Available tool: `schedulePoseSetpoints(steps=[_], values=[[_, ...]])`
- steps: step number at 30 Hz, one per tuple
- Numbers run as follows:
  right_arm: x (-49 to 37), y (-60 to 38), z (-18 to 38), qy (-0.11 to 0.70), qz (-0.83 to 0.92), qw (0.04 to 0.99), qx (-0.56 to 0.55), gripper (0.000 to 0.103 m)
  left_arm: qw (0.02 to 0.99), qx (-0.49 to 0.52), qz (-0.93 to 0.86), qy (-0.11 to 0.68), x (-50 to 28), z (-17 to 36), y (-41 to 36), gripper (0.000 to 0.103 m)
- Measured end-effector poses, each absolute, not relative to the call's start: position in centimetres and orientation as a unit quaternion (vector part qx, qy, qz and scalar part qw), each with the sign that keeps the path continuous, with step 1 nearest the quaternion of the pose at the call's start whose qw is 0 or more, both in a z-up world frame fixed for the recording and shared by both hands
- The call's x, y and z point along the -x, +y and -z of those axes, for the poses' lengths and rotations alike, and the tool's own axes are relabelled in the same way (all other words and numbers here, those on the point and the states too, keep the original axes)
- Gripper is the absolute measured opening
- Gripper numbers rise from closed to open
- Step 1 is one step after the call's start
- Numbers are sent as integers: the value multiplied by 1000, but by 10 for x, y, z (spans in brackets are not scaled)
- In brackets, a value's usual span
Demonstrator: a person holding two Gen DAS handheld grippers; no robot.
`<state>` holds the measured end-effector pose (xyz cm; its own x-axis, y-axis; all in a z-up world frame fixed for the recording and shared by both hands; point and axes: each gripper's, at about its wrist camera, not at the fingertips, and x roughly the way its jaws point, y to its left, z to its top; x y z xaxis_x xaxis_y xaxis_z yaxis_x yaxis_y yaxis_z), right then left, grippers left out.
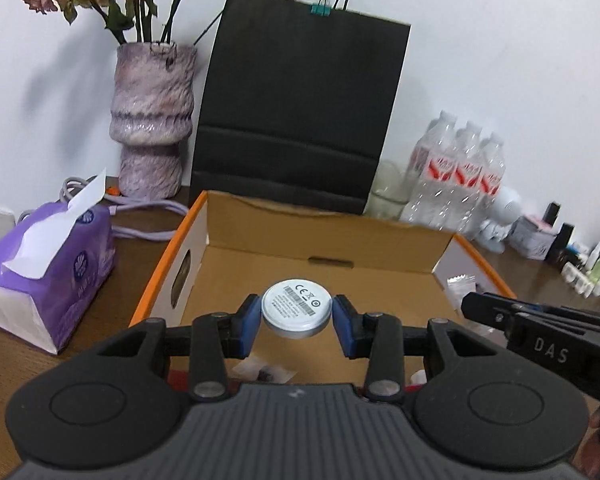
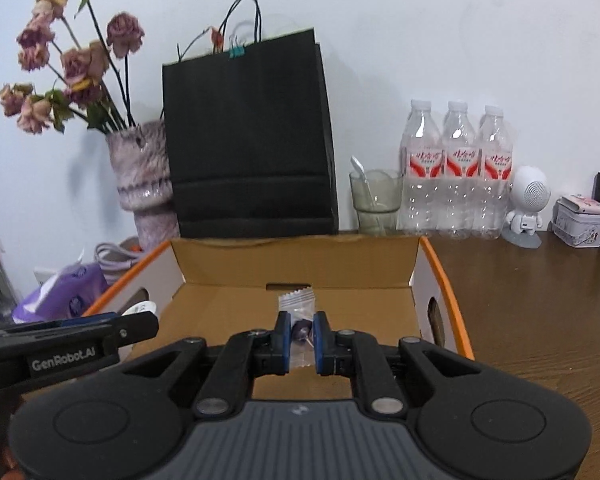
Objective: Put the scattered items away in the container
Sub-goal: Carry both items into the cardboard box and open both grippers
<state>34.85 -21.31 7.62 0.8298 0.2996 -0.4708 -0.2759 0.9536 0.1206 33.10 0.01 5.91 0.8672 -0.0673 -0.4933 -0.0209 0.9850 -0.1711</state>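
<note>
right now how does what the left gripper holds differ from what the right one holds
The left gripper holds a round white disc, rigid, with printed markings on its face; the right gripper holds a small clear candy wrapper, crinkly, with a dark sweet inside. The disc spreads its fingers wide; the wrapper leaves them nearly together. Both are gripped above the open cardboard box.
</note>
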Motion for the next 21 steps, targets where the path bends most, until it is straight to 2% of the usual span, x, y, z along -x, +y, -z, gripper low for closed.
schedulePoseSetpoints(steps=[6,7,8,9,10,11,12,21], values=[[-350,-212,-73,255,-151,955,-19,10,963,65,7,260,-329,-57,-7,43],[-350,-211,-73,257,-152,954,-15,13,964,63,1,259,-329,-57,-8,63],[-351,-211,-73,262,-151,953,-9,23,965,57,-12,255,-328,-58,-9,79],[-352,-209,-72,271,-151,951,0,60,967,46,-37,249,-326,-60,-10,88],[-353,-208,-72,279,-142,950,9,71,968,30,-61,242,-324,-62,-12,99],[-353,-208,-73,280,-124,952,17,95,969,19,-74,236,-323,-63,-13,103],[-353,-210,-75,276,-113,954,21,103,970,16,-75,231,-322,-65,-12,103],[-348,-220,-86,266,-123,956,-1,103,969,29,-63,236,-318,-68,-12,103]])
